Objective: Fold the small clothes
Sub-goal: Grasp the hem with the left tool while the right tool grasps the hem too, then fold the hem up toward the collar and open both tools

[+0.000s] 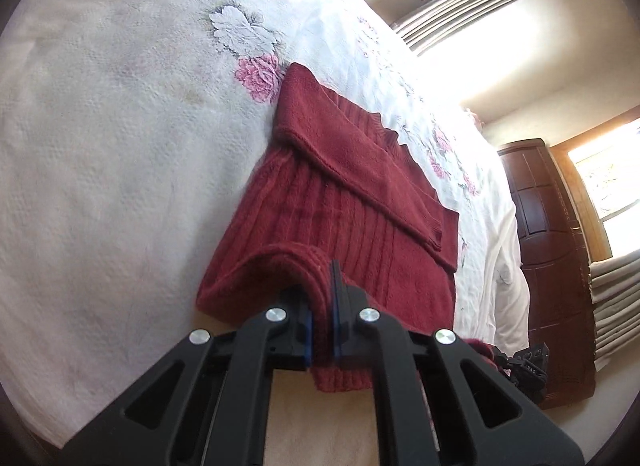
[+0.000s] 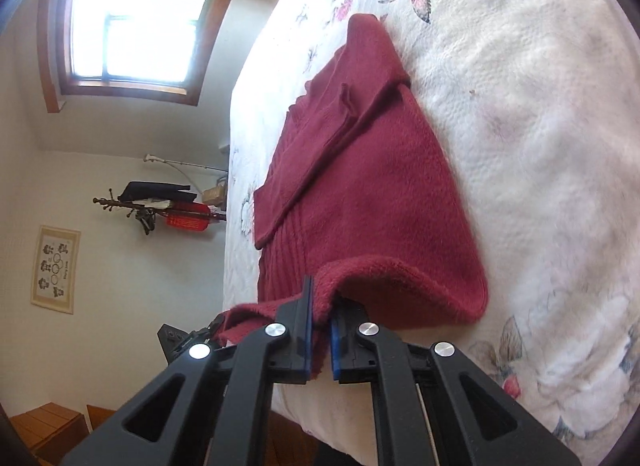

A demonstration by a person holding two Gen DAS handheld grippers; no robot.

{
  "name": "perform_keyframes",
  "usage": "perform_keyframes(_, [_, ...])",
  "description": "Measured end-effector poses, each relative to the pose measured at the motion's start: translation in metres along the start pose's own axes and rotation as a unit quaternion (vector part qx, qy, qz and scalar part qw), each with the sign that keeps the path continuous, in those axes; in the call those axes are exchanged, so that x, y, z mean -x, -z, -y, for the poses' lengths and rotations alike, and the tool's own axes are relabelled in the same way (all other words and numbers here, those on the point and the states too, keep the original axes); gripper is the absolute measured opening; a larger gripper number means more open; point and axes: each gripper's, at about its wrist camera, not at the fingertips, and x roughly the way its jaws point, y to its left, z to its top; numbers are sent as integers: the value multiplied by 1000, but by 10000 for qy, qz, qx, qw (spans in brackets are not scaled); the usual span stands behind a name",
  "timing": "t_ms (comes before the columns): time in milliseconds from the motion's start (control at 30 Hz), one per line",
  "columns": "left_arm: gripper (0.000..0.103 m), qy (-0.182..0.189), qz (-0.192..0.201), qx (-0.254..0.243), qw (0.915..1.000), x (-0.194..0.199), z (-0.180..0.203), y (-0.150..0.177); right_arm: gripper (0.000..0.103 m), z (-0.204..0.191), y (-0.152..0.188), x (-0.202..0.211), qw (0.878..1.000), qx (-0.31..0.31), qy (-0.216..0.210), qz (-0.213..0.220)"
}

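A dark red knitted sweater (image 1: 340,201) lies on a white floral bedspread (image 1: 120,125), its sleeves folded across the body. My left gripper (image 1: 322,306) is shut on the sweater's hem, which bulges up between the blue pads. In the right wrist view the same sweater (image 2: 372,193) stretches away from me. My right gripper (image 2: 320,322) is shut on the other end of the hem, lifted a little off the bed. The right gripper's tip (image 1: 524,362) shows at the lower right of the left wrist view, and the left gripper's tip (image 2: 180,340) at the lower left of the right wrist view.
The bedspread (image 2: 520,145) covers a wide bed. A dark wooden door (image 1: 548,258) and bright windows (image 1: 608,177) stand beyond the bed. On the other side are a window (image 2: 136,21), a coat rack (image 2: 152,205) and a wall picture (image 2: 56,268).
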Motion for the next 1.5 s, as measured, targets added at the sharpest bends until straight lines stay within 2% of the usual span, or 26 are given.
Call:
perform_keyframes(200, [5,-363,-206,170,9990,-50,-8,-33,6,6,-43,-38,9991,-103,376,-185])
perform_keyframes(367, [9,-443,-501,316,9973,-81,-17,-52,8,22,-69,-58,9978,-358,496,-244])
perform_keyframes(433, [11,-348,-650,511,9960,-88,-22,-58,15,28,-75,-62,9967,-444,617,-300])
perform_keyframes(500, [12,-102,-724,634,9953,-87,-26,-62,22,33,-79,-62,9962,-450,691,-286])
perform_keyframes(533, [14,37,-759,659,9949,-85,-27,-63,30,34,-81,-59,9961,-417,738,-242])
perform_keyframes(600, [21,330,-834,634,9939,-78,-28,-62,33,37,-83,-50,9963,-348,773,-163])
perform_keyframes(667, [23,449,-811,474,9946,-66,-28,-60,33,37,-84,-41,9964,-229,802,-120])
perform_keyframes(733, [36,431,-700,338,9960,-53,-30,-58,33,33,-82,-34,9955,-16,935,-119])
perform_keyframes(833, [38,165,-442,89,9988,-36,-33,-59,34,24,-75,-26,9938,312,1062,-141])
perform_keyframes(933, [38,-273,-326,-452,9981,-35,-22,-62,37,12,-68,-24,9913,610,1161,-147])
perform_keyframes(1033, [44,-599,-312,-1051,9922,-49,-3,-64,41,-1,-64,-30,9869,936,1299,-188])
perform_keyframes(1100, [47,-855,-291,-1506,9845,-61,8,-65,41,-10,-60,-36,9830,1163,1400,-238])
perform_keyframes(1233, [49,-1102,-543,-2093,9701,-92,26,-67,42,-19,-54,-46,9775,1431,1502,-372])
perform_keyframes(1300, [49,-1383,-636,-2290,9614,-106,29,-67,42,-21,-55,-51,9746,1523,1594,-392])
perform_keyframes(1367, [42,-1538,-677,-2412,9558,-114,31,-66,43,-25,-55,-53,9715,1622,1677,-407])
perform_keyframes(1400, [26,-1555,-693,-2432,9549,-116,31,-66,43,-25,-56,-55,9701,1664,1714,-416])
perform_keyframes(1433, [6,-1523,-686,-2443,9552,-116,32,-65,43,-26,-57,-56,9687,1709,1748,-429])
perform_keyframes(1500, [6,-1422,-526,-2544,9551,-110,35,-61,43,-28,-60,-59,9644,1842,1847,-444])
